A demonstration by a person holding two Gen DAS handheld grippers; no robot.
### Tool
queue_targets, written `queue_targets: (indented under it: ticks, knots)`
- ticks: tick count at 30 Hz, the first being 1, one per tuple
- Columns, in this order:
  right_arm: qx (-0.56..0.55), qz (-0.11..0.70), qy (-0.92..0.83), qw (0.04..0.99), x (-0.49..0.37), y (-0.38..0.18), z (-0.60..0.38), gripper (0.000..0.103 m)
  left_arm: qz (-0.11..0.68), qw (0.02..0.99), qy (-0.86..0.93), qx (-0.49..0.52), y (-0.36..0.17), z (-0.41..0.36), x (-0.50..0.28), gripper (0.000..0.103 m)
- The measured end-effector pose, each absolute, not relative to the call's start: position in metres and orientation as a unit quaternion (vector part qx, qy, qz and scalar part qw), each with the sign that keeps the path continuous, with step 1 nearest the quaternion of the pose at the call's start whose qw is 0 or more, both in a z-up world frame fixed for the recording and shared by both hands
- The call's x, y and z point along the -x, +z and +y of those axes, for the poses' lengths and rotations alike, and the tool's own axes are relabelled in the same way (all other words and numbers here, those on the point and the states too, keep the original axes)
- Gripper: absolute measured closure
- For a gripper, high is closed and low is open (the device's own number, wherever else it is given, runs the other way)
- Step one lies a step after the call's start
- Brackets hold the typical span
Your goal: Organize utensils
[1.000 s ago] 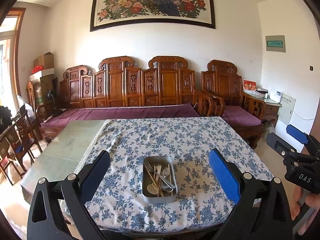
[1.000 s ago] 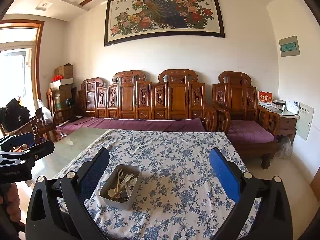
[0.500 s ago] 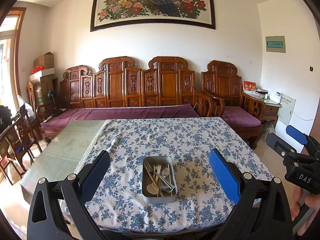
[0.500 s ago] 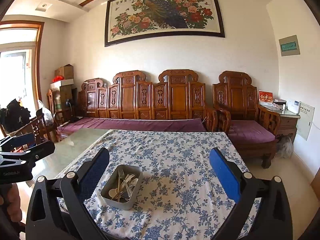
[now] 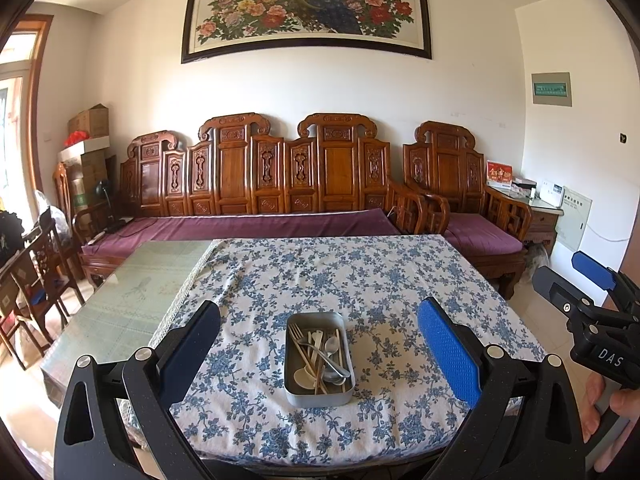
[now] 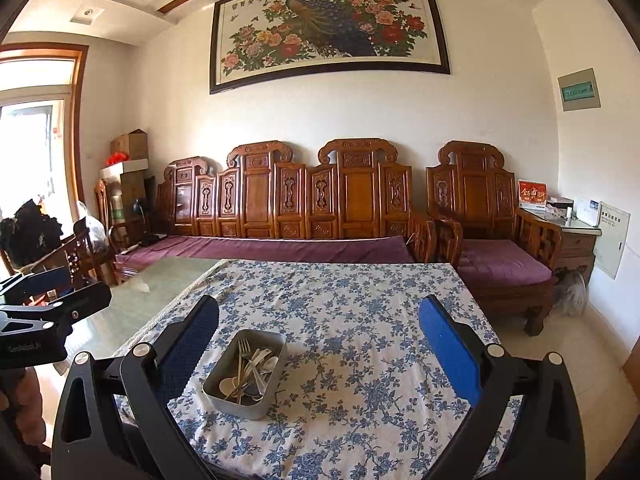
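A grey metal tin (image 5: 319,390) sits near the front edge of the table on a blue floral cloth (image 5: 340,280). Inside it lie a fork (image 5: 298,338), metal and pale spoons and wooden chopsticks, all mixed together. My left gripper (image 5: 318,354) is held open above the near table edge, with the tin framed between its fingers but farther off. My right gripper (image 6: 318,354) is open too; the tin (image 6: 240,400) shows low and left, by its left finger (image 6: 190,350). Each gripper appears at the edge of the other's view: the right gripper (image 5: 572,286), the left gripper (image 6: 64,284).
The cloth covers the right part of a glass-topped table (image 5: 116,300). A carved wooden sofa with purple cushions (image 5: 256,226) stands behind it, and an armchair (image 5: 476,236) at the back right. Dark wooden chairs (image 5: 32,276) stand on the left.
Both views have barely shifted; the grippers stay open and the tin has not moved.
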State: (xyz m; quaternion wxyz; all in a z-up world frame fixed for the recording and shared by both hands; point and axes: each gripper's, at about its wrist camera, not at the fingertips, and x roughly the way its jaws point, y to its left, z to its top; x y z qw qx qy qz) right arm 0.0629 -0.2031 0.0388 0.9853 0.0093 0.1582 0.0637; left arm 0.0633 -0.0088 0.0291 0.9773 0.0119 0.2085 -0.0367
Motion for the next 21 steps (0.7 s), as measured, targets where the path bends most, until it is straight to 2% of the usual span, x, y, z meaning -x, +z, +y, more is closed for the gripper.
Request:
queue_targets:
  ticks: [21]
  knots:
    - [-0.011,0.159,0.065,0.985,-0.063,0.0381,-0.203,0.002,0.207,0.978,-0.039,-0.009,0.0317,-0.0104,-0.0622,0.008]
